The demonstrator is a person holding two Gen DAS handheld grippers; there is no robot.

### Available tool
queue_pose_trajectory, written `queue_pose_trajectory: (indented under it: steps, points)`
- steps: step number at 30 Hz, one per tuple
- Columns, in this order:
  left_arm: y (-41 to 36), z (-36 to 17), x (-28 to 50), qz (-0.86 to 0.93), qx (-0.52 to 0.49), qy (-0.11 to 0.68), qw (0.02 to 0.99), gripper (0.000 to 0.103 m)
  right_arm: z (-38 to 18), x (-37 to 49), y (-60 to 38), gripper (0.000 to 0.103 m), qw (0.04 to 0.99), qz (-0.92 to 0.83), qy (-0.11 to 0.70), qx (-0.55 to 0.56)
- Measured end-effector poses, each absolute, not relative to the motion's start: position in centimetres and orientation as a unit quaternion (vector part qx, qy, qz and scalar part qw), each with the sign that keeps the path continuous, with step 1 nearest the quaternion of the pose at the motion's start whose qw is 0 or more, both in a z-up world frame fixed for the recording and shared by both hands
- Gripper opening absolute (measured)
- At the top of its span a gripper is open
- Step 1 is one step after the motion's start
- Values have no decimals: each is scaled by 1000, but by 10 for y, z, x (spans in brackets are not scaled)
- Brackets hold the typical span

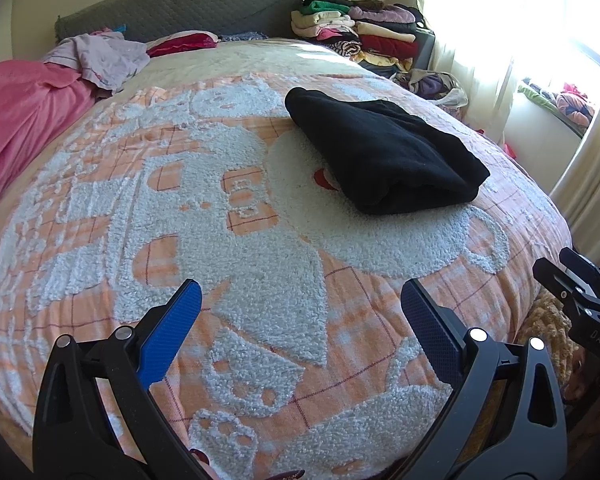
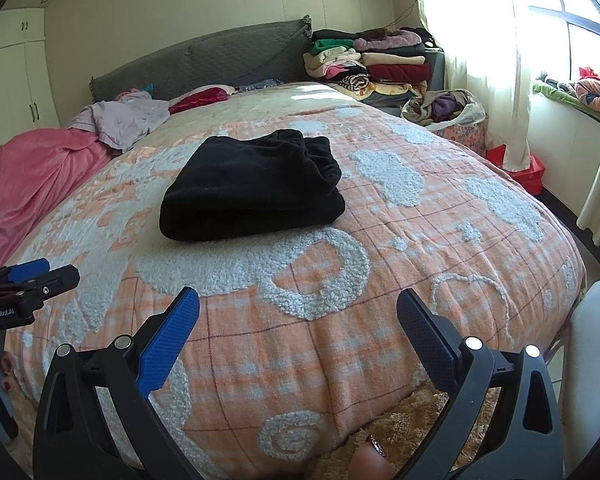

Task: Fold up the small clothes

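A: Black garment [image 2: 256, 186] folded into a thick bundle, lying mid-bed on the orange-and-white bedspread [image 2: 420, 240], nothing touching it. Sweep from the left for me?

B: Far left, a pink blanket [image 1: 24, 120] is heaped along the bed's edge, a crumpled lilac garment [image 1: 100, 56] just beyond it by the grey headboard [image 1: 172, 12].

A: And the tools?

B: Left gripper [image 1: 300, 312] hovers over the near end of the bedspread, jaws spread wide, gripping nothing. The bundle sits ahead of it and to its right, well apart.

A: Moving across?

B: Right gripper [image 2: 298, 316] likewise gapes wide and empty at the foot of the bed, bundle ahead, slightly left. Both hang short of the cloth.

A: Far right?

B: Stacked folded clothes [image 2: 372, 60] beside the headboard, then a bright curtained window [image 2: 540, 40].
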State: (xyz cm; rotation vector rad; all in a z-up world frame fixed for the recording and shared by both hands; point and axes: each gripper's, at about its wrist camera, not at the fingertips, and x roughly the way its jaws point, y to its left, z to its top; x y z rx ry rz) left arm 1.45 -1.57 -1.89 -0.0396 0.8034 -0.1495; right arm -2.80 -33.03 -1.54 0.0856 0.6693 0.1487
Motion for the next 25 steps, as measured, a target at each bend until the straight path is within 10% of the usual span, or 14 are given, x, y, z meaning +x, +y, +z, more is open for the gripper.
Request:
queue_pose_trajectory:
  steps: [14, 25]
  points:
    - [42, -13, 27, 1, -67, 398, 915, 93, -5, -40, -453, 98, 936, -93, 312, 130]
    - [311, -6, 66, 276, -112, 419, 858, 94, -61, -58, -712, 98, 821, -390, 355, 218]
